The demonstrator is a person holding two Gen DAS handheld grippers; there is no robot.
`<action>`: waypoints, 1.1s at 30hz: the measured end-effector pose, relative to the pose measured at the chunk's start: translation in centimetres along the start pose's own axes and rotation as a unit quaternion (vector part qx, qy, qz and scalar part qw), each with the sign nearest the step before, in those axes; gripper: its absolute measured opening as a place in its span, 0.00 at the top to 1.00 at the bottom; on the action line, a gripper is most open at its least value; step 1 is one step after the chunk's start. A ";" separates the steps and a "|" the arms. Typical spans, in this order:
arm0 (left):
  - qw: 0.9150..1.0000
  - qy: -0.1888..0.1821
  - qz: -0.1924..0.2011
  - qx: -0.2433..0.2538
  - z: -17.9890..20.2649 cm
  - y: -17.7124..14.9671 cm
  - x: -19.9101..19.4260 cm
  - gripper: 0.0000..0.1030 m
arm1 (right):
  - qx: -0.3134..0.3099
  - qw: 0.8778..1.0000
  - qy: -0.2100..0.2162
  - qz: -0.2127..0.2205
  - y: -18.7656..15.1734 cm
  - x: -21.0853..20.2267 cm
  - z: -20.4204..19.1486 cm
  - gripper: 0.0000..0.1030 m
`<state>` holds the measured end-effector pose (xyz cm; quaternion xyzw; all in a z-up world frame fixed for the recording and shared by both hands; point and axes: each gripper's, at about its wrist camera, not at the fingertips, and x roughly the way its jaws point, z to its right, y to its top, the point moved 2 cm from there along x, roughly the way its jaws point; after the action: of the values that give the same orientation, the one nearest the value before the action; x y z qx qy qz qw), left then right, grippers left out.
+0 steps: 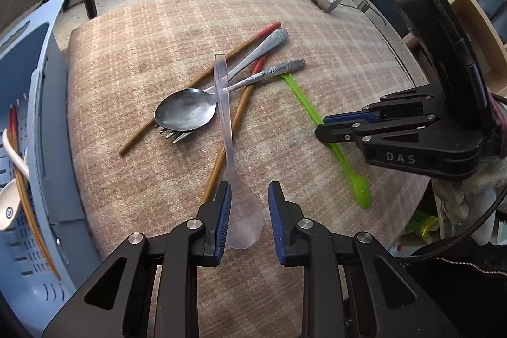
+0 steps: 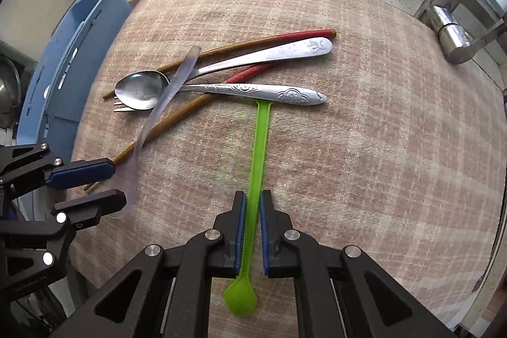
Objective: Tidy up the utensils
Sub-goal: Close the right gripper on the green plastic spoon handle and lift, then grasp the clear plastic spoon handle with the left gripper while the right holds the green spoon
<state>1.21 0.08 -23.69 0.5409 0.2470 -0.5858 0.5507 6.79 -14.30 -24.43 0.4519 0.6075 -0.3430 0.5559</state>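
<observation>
Few utensils stand in the blue perforated plastic basket (image 1: pixel 38 167); beside it, my right gripper (image 2: pixel 252 230) pinches the slim green plastic spoon (image 2: pixel 258 154), my left gripper (image 1: pixel 247 220) gapes around the clear plastic spoon (image 1: pixel 244 217).

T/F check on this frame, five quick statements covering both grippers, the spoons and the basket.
1. The right gripper is closed on the green spoon. True.
2. The left gripper grips the metal spoon. False: its pads stand either side of the clear plastic spoon, and the metal spoon lies further off on the towel.
3. The metal spoon's bowl lies over the fork tines. True.
4. The blue basket is empty. False: a white spoon and chopsticks are in it.
5. The green spoon's bowl points toward the faucet. False: the bowl is at the near end, below the right gripper.
</observation>
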 end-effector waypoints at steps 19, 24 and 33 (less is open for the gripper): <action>0.998 0.046 -0.033 0.018 1.2 2.0 2.5 0.78 | 0.057 0.994 0.086 0.040 -3.5 -2.5 5.0 0.90; 0.997 0.071 -0.027 0.030 2.1 3.1 3.3 0.78 | 0.039 0.995 0.081 0.035 -2.0 -1.6 4.1 0.90; 0.998 0.065 -0.013 0.017 2.1 3.0 3.2 0.94 | -0.009 0.998 0.055 0.021 -2.2 -0.3 2.7 0.90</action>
<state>3.80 -3.76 -25.11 0.5842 0.2794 -0.5607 0.5160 5.76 -17.62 -24.68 0.4776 0.6310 -0.3004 0.5325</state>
